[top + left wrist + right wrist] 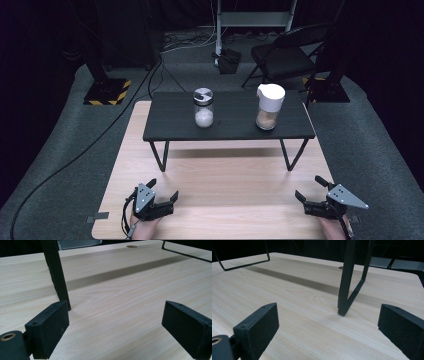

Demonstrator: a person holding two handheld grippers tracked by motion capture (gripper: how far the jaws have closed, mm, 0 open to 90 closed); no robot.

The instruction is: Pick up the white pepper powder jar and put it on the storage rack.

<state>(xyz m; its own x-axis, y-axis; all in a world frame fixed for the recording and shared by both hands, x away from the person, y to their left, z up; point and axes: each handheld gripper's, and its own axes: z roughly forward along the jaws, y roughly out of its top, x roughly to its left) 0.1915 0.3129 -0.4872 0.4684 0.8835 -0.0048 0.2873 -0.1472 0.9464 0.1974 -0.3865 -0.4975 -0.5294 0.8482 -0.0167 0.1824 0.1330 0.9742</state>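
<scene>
The left gripper (162, 199) rested low in the lower left of the high view, on the near edge of the pale wooden surface (225, 185), with its jaws spread wide and nothing between them. In the left gripper view the same gripper (115, 322) looked over bare wood grain, a black leg (56, 275) of the small raised table standing just beyond its left-hand jaw. The right gripper (309, 189) sat in the lower right of the high view, likewise parted and empty; in the right gripper view the gripper (328, 325) faced a bent black leg (347, 285) in the upper middle of the frame, with open wood between the jaws.

Farther out, in the middle of the high view, stood the small black table (235, 127) on thin metal legs. On its top were the two nearest things: a glass jar (203, 107) with a dark lid and white grains inside, toward the left of centre, and a jar with a white pouring lid (269, 106) holding a tan powder, toward the right. Both stood upright and well apart from each other, and well apart from either gripper.

Judging from this, the work had not properly begun: neither jar was touched, both lids were on, and both grippers waited at the near edge. All of the reaching, gripping and handling of the jars appeared left to do.
</scene>
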